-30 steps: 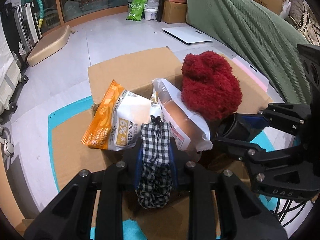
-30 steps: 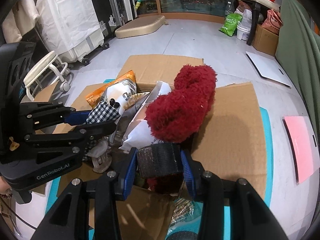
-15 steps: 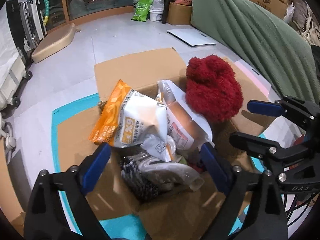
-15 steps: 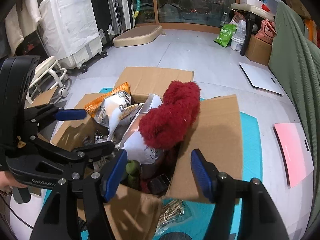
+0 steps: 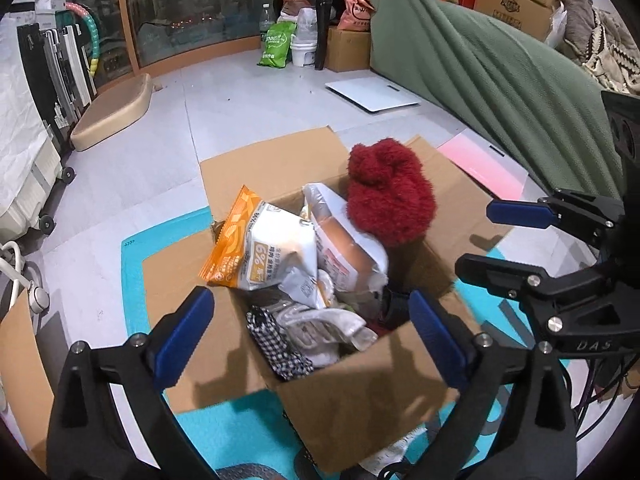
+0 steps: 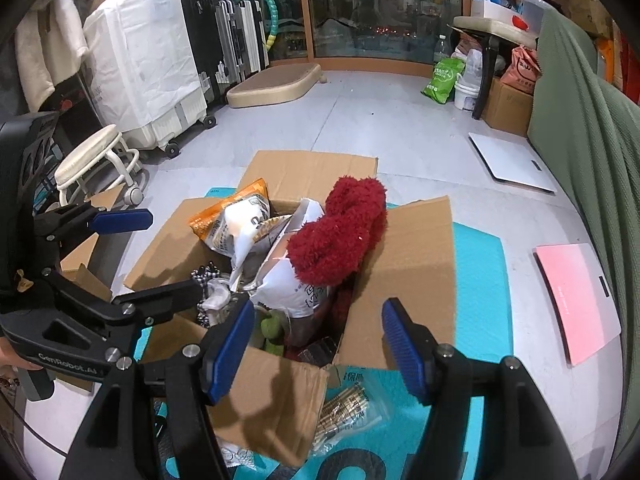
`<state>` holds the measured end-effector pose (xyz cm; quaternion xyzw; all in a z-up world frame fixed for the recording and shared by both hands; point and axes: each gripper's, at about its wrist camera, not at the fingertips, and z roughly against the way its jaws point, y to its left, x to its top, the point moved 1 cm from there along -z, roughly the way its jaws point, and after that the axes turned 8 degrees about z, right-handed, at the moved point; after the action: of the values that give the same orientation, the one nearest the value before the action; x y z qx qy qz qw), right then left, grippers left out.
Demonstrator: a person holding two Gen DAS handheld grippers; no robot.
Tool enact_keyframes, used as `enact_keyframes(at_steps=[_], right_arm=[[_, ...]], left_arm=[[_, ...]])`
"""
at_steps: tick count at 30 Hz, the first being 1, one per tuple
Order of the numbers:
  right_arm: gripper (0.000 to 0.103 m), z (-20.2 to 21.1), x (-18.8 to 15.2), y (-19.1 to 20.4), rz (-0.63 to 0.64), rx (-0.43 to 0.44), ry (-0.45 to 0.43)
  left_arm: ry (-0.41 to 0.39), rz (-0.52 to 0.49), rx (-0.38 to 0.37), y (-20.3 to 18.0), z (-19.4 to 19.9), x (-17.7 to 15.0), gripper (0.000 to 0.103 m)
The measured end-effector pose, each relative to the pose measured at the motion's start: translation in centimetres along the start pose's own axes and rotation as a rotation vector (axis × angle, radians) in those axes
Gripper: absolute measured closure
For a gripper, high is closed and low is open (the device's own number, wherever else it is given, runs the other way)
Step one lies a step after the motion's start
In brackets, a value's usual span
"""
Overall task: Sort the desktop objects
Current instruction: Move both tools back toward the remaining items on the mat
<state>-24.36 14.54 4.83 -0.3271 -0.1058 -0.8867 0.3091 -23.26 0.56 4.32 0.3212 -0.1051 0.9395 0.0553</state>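
Nearest the lens, the left gripper [image 5: 310,330] hangs over the near edge of the cardboard box [image 5: 360,392], its jaws spread wide and holding nothing. The right gripper [image 6: 318,350] hovers beside it over the box's other near corner, jaws likewise spread and empty. Inside the box, closest in, a black-and-white checked cloth [image 5: 276,344] lies against the near wall, with crumpled clear wrapping [image 5: 332,324] just beside it. A green soft item [image 6: 272,326] and a dark object sit low between the packets; what they are cannot be told. Farther in, an orange-and-white snack bag [image 5: 256,252] leans against a white bread packet [image 5: 344,252]. A red fluffy cloth [image 5: 388,196] rests on top at the far side, touching the packet. The box stands on a teal mat [image 5: 168,240] on the grey floor [image 5: 248,120]; a packet of thin sticks [image 6: 344,404] lies on the mat outside the box.

Judged from this arrangement, the step in hand falls between placements: the box is well filled and both tools are free. The next move probably calls for reaching the stick packet, closing on it and carrying it over the rim without catching a flap.
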Motion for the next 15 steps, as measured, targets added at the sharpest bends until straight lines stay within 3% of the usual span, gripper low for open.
enact_keyframes(at_steps=[15], right_arm=[[0.036, 4.6, -2.9, 2.1, -0.004, 0.019, -0.008]], left_arm=[[0.000, 0.034, -0.037, 0.2, 5.2, -4.2, 0.000]])
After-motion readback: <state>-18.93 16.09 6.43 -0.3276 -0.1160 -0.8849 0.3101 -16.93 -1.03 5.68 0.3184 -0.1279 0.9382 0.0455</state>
